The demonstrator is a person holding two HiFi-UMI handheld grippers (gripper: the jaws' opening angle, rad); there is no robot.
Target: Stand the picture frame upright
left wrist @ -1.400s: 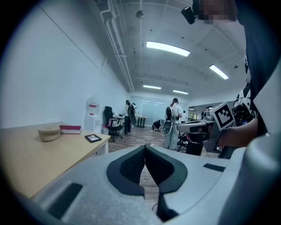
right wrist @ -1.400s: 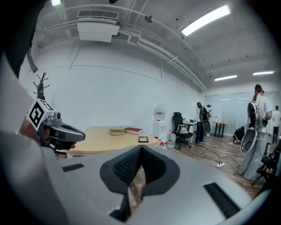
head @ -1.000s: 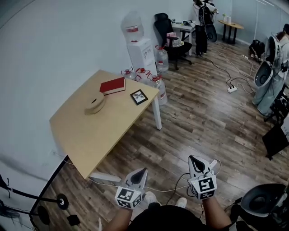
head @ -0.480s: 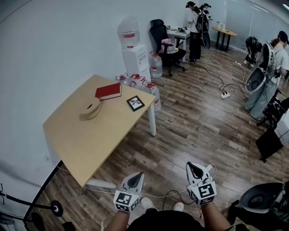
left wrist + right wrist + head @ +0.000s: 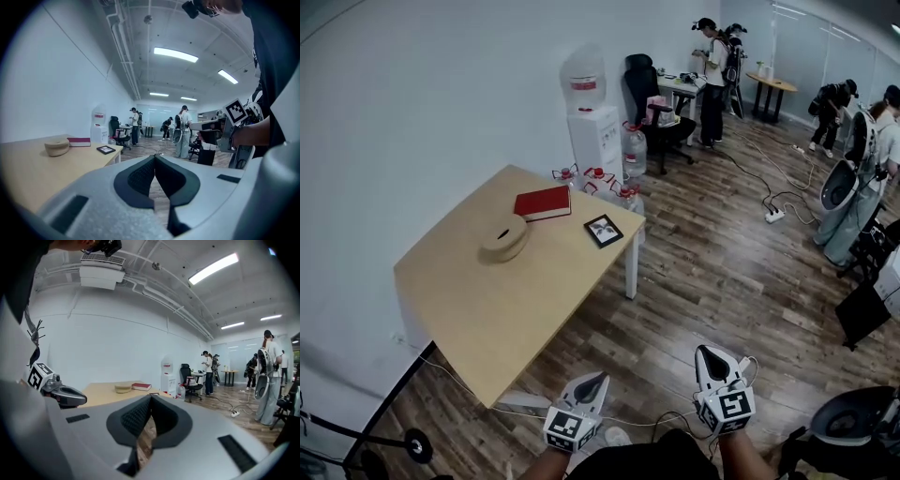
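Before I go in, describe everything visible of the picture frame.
The picture frame is small and square, with a dark border around a light mount and a dark image too small to read. It lies flat, face up, on the wooden table, turned diagonally near the corner, clear of the red book. Nothing touches it but the table.

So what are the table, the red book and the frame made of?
Table: light wood or wood-look laminate, matte, with an even tan top.
Book: red cover, probably card or cloth, with a pale page edge showing.
Frame: dark border, plastic or painted wood; too small to tell.
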